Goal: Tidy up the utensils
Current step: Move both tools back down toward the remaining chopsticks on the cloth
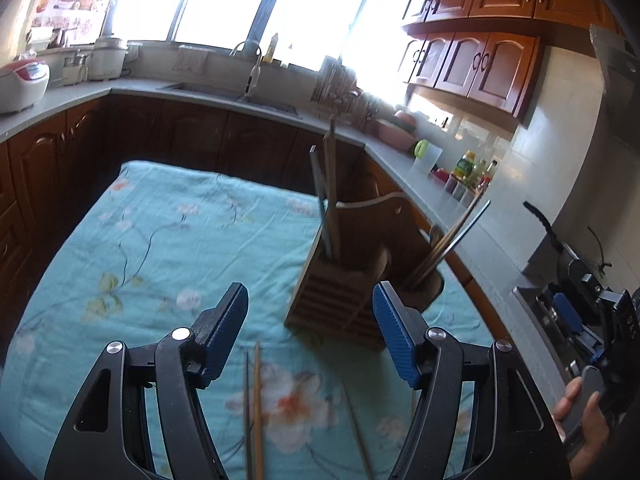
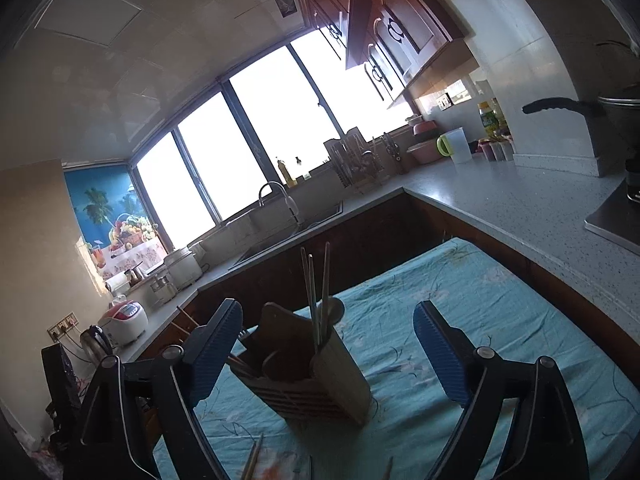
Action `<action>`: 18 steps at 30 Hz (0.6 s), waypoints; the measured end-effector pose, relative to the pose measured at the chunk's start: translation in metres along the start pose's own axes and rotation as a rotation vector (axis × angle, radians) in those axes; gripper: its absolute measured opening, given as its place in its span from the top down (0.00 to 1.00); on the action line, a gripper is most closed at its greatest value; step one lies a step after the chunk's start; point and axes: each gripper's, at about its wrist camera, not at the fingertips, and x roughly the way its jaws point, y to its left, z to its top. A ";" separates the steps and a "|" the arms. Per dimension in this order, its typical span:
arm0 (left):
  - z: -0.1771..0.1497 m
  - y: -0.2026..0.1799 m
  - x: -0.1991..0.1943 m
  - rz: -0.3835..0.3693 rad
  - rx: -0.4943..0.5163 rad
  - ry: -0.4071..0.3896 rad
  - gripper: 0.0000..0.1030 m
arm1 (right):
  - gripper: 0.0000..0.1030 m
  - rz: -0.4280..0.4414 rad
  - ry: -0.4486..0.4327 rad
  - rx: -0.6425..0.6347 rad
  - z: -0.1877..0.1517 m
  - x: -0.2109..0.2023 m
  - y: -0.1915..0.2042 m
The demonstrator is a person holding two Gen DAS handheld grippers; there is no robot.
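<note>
A wooden utensil holder point(image 1: 340, 300) stands on the teal floral cloth point(image 1: 160, 240); it also shows in the right wrist view point(image 2: 320, 384). Chopsticks point(image 1: 328, 184) stand upright in one compartment, and more point(image 1: 448, 240) lean right in another. They show upright in the right wrist view point(image 2: 318, 292). Loose chopsticks point(image 1: 254, 412) lie on the cloth between my left gripper's fingers; another point(image 1: 358, 436) lies to their right. My left gripper point(image 1: 310, 308) is open and empty, just before the holder. My right gripper point(image 2: 328, 328) is open and empty, above the holder; it shows at the left wrist view's right edge point(image 1: 580, 320).
A grey counter point(image 1: 472, 216) runs around the table, with a sink point(image 1: 240, 92), a rice cooker point(image 1: 20, 80), a dish rack point(image 1: 336, 80), bottles and a jug point(image 1: 428, 156). A stove with a pan point(image 2: 616, 108) is at the right.
</note>
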 end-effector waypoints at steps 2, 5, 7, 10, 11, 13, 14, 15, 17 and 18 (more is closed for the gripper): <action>-0.012 0.004 -0.003 0.005 -0.009 0.024 0.36 | 0.13 -0.012 0.028 0.004 -0.011 -0.007 -0.004; -0.030 0.009 -0.008 0.020 -0.019 0.054 0.35 | 0.13 -0.041 0.065 -0.008 -0.028 -0.016 -0.010; -0.039 0.012 -0.009 0.027 -0.026 0.074 0.35 | 0.13 -0.060 0.091 -0.019 -0.041 -0.021 -0.014; -0.054 0.017 -0.008 0.035 -0.034 0.109 0.35 | 0.13 -0.086 0.134 -0.015 -0.057 -0.026 -0.020; -0.058 0.018 -0.008 0.041 -0.033 0.119 0.35 | 0.13 -0.088 0.144 -0.011 -0.061 -0.027 -0.022; -0.066 0.019 -0.006 0.055 -0.030 0.140 0.35 | 0.13 -0.104 0.165 -0.006 -0.069 -0.029 -0.026; -0.071 0.021 -0.005 0.057 -0.032 0.154 0.35 | 0.13 -0.109 0.175 -0.005 -0.072 -0.029 -0.027; -0.074 0.022 -0.005 0.059 -0.034 0.164 0.35 | 0.13 -0.113 0.184 -0.004 -0.076 -0.029 -0.028; -0.080 0.023 -0.004 0.064 -0.038 0.180 0.35 | 0.13 -0.123 0.201 -0.006 -0.082 -0.030 -0.029; -0.083 0.023 -0.004 0.063 -0.039 0.187 0.35 | 0.13 -0.125 0.212 -0.006 -0.086 -0.030 -0.029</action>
